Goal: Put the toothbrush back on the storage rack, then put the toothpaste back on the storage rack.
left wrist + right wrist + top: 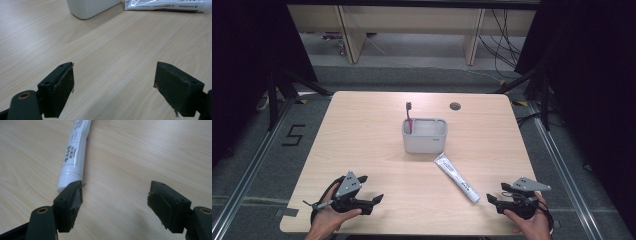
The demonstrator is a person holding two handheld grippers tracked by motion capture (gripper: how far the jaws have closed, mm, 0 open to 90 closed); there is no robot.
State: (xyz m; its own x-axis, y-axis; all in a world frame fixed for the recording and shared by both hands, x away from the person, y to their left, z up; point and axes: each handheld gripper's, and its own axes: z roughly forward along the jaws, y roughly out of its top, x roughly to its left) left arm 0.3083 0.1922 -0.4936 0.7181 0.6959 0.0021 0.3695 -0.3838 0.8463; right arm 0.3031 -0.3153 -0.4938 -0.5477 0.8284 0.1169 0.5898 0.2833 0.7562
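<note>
A white toothpaste tube (pixel 456 177) lies flat on the wooden table (pixel 362 130), slanting from the middle toward the front right. Behind it stands a grey two-compartment holder (pixel 424 135) with a red toothbrush (pixel 409 116) upright in its left compartment. My left gripper (pixel 371 189) rests near the front left edge, open, with bare wood between its jaws (pixel 113 82). My right gripper (pixel 496 194) sits at the front right, open, just right of the tube's cap end. In the right gripper view the tube (pixel 73 155) runs up past the left jaw, outside the gap (pixel 115 197).
A round cable hole (pixel 455 106) is in the table near its back edge. The holder's corner (pixel 90 8) and the tube (pixel 165 5) show at the top of the left gripper view. Dark stands and cables flank the table on the floor.
</note>
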